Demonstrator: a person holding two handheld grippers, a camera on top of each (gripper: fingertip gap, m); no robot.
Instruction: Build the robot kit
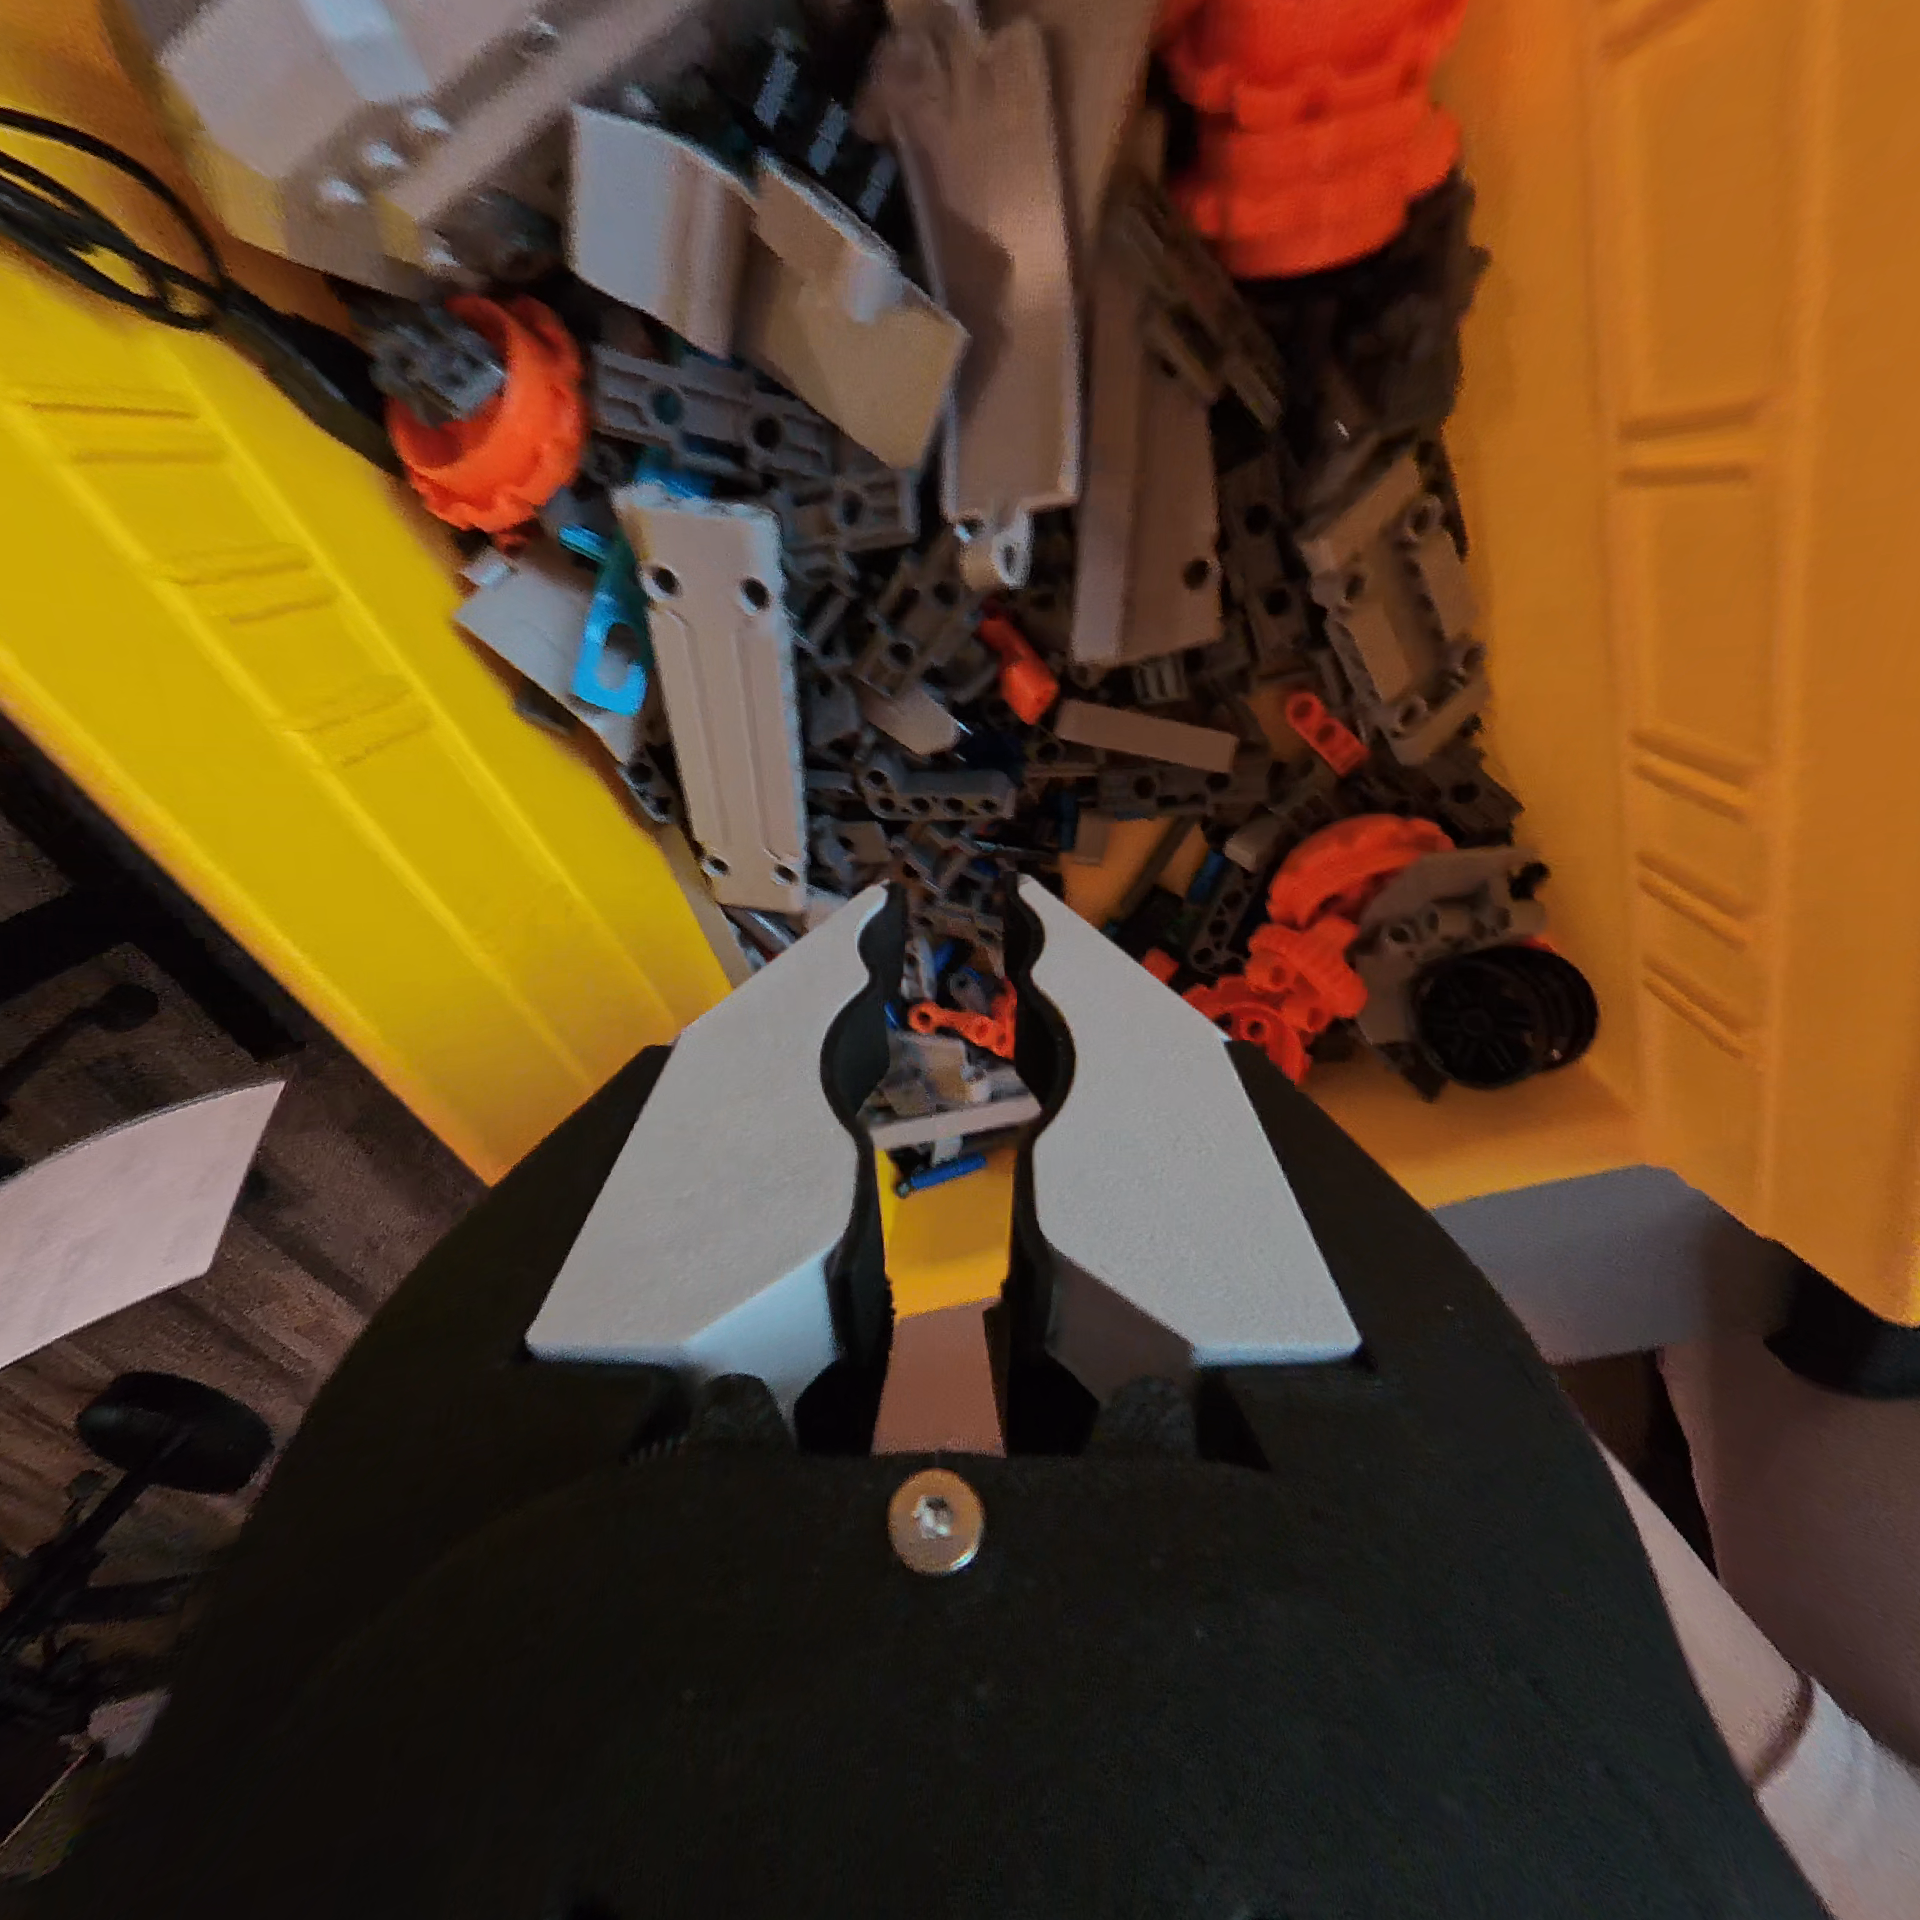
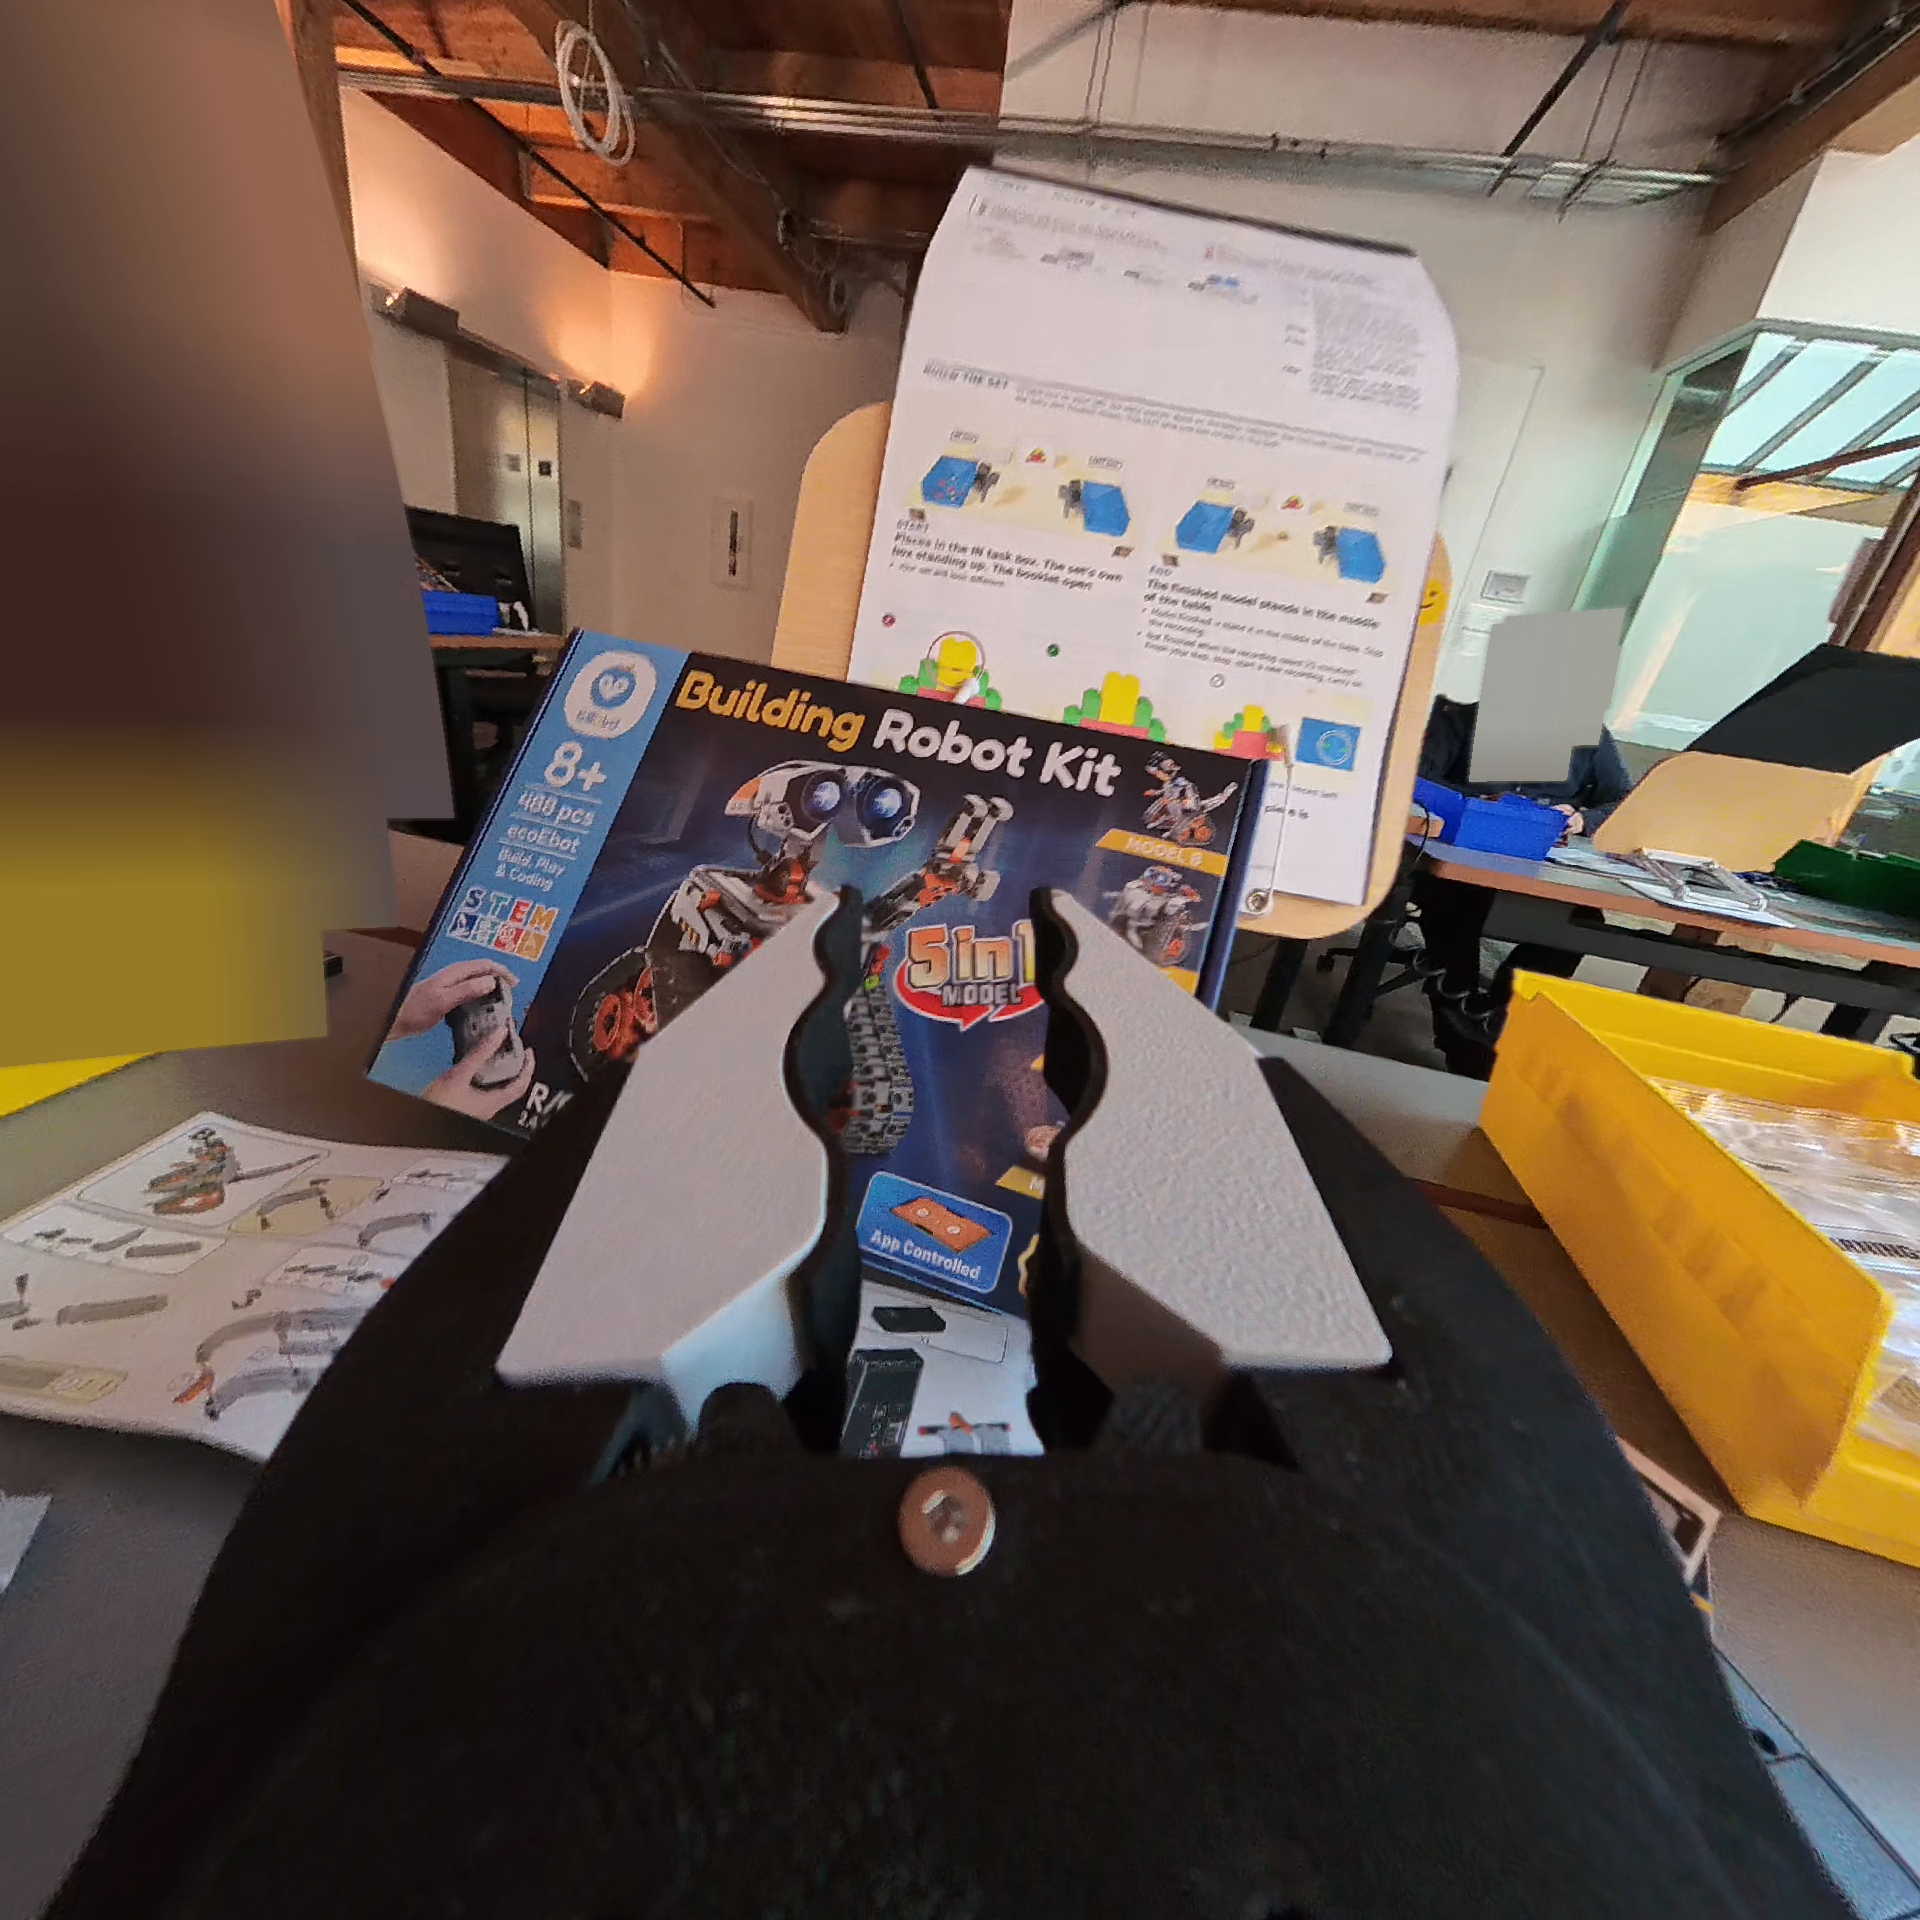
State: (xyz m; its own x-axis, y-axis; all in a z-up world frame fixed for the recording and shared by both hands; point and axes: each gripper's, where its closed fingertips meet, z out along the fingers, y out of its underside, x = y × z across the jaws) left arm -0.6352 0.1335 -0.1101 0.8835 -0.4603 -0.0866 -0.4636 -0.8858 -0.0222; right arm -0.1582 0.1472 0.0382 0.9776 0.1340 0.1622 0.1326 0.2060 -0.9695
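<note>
Overhead, the left gripper (image 1: 951, 894) is hovering, slightly parted and empty, above the bin (image 1: 312, 665) of parts (centre frame), while the right gripper (image 2: 940, 904), parted and empty, is facing the box (image 2: 727, 831).

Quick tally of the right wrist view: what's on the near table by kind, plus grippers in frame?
Yellow bin: 1
Toy kit box, standing upright: 1
Open instruction booklet: 1
Printed sheet on a stand behind the box: 1
Right gripper, open, holding nothing: 1
Total: 5
</note>
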